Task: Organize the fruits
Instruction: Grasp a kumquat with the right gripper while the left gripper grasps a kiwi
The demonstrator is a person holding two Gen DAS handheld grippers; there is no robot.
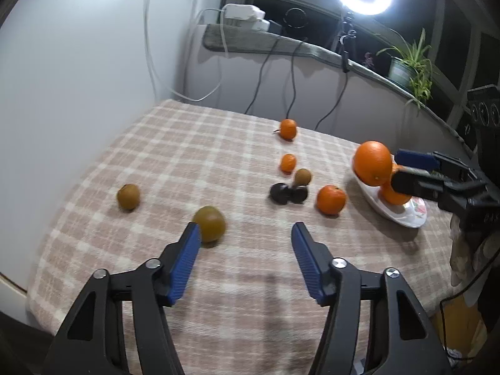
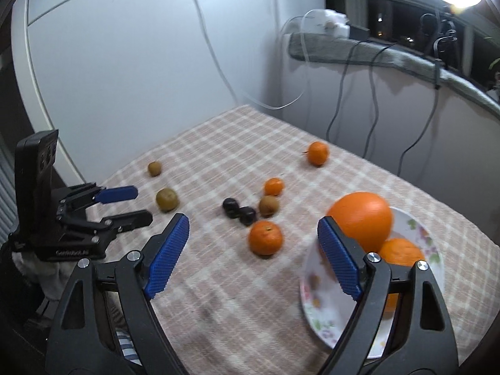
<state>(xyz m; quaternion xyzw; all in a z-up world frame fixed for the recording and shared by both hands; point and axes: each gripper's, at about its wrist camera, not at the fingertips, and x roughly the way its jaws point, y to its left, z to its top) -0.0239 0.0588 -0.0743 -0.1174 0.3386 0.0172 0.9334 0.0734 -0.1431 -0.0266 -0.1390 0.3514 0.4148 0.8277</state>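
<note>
From the left claw's camera, the left gripper (image 1: 245, 229) hangs over the checked cloth (image 1: 175, 143) with its blue fingers wide apart and nothing between them. A brown-green fruit (image 1: 210, 223) sits just beside its left finger, so I think that one may be picked next. Farther off lie a small brown fruit (image 1: 128, 197), three little oranges and two dark plums (image 1: 287, 193), all spread out on the cloth. At the right, a big orange (image 1: 373, 163) sits on top of another orange on the flowered plate (image 1: 406, 215). The right gripper (image 1: 397, 168) is close beside that pile. I cannot tell from here if it touches the big orange.

From the right claw's camera, the right gripper (image 2: 253, 231) has its fingers apart too. The big orange (image 2: 362, 220) is just behind the right finger, not squeezed between the two, so it looks set down on the plate (image 2: 315, 306) with the other orange (image 2: 403, 251). The plate seems to be where the oranges go. A loose orange (image 2: 265, 237) lies near the plate, between the fingers but farther away. The left gripper (image 2: 137, 204) waits open near the brown-green fruit (image 2: 167, 199).
</note>
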